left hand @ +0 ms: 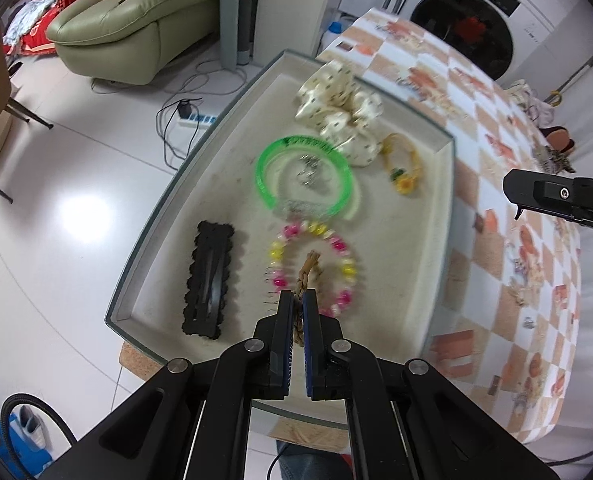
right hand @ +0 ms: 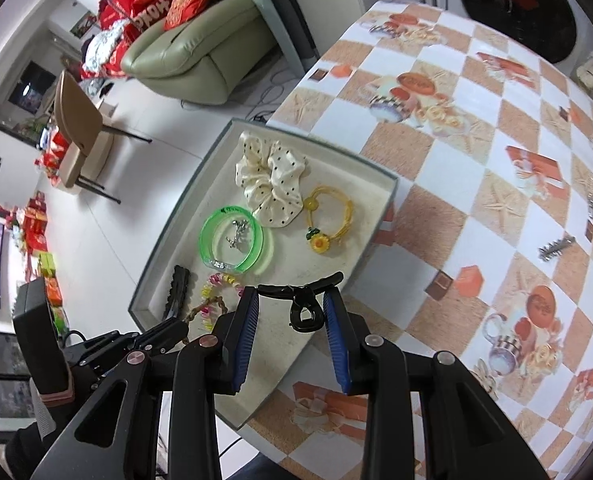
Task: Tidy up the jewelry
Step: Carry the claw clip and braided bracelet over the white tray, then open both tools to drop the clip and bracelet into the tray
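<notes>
A shallow beige tray (left hand: 436, 216) (right hand: 380, 200) lies on the table. In it are a cream dotted scrunchie (left hand: 340, 116) (right hand: 272, 184), a green bangle (left hand: 304, 176) (right hand: 232, 242), a yellow sunflower hair tie (left hand: 402, 164) (right hand: 328, 220), a pink-and-yellow bead bracelet (left hand: 316, 264) (right hand: 222, 284) and a black hair clip (left hand: 208, 280) (right hand: 178, 288). My left gripper (left hand: 298, 300) is shut on a brown braided cord (left hand: 306, 272) over the bead bracelet. My right gripper (right hand: 292, 308) is shut on a black claw clip (right hand: 302, 300), held above the tray's near edge.
The checkered tablecloth (right hand: 476, 152) carries a silver hair clip (right hand: 556, 249) and more small items at the far right. A washing machine (left hand: 476, 20) stands behind the table. A green sofa (left hand: 136, 28) and a chair (right hand: 80, 132) stand on the white floor at left.
</notes>
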A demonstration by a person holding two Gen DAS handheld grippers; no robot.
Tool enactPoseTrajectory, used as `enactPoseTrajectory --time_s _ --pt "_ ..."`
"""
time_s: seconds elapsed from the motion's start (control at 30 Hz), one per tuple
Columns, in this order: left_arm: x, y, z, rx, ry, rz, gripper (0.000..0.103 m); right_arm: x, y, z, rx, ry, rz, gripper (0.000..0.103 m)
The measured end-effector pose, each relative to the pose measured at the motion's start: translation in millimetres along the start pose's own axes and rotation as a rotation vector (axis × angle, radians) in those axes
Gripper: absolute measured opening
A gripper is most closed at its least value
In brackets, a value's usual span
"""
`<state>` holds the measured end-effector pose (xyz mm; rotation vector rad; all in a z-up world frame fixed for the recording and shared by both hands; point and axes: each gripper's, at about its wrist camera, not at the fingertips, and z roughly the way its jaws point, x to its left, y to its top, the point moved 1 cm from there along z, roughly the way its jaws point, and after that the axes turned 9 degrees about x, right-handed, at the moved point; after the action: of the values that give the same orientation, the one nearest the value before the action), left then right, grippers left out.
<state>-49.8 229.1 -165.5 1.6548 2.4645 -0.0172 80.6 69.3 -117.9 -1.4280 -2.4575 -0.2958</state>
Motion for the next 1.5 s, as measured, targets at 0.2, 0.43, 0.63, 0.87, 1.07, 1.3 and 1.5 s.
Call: enactPoseTrajectory --time_s 0.2,0.43,0.63,0.87,1.07,1.3,1.5 --pt "11 0 21 0.036 0.038 -0.02 0.009 10 9 36 0.052 -0.023 -0.029 0.036" --pt "13 1 31 0.05 0.074 -0.018 0.009 15 17 74 0.1 -0.056 -0.045 0.036" --pt "13 1 34 0.056 0.085 -0.025 0.009 13 21 92 0.123 -0.081 -0.04 0.036" --pt "9 4 39 0.062 0.103 -0.01 0.009 11 22 106 0.134 -0.108 -0.042 0.038" --pt "7 5 39 0.068 0.119 -0.004 0.009 12 19 106 0.134 -0.122 -0.059 0.04" --pt "2 5 39 0.072 0.141 0.006 0.009 23 21 110 0.15 -0.092 -0.059 0.063" --pt "2 7 38 0.076 0.154 0.003 0.009 24 21 107 0.14 -0.062 -0.048 0.067"
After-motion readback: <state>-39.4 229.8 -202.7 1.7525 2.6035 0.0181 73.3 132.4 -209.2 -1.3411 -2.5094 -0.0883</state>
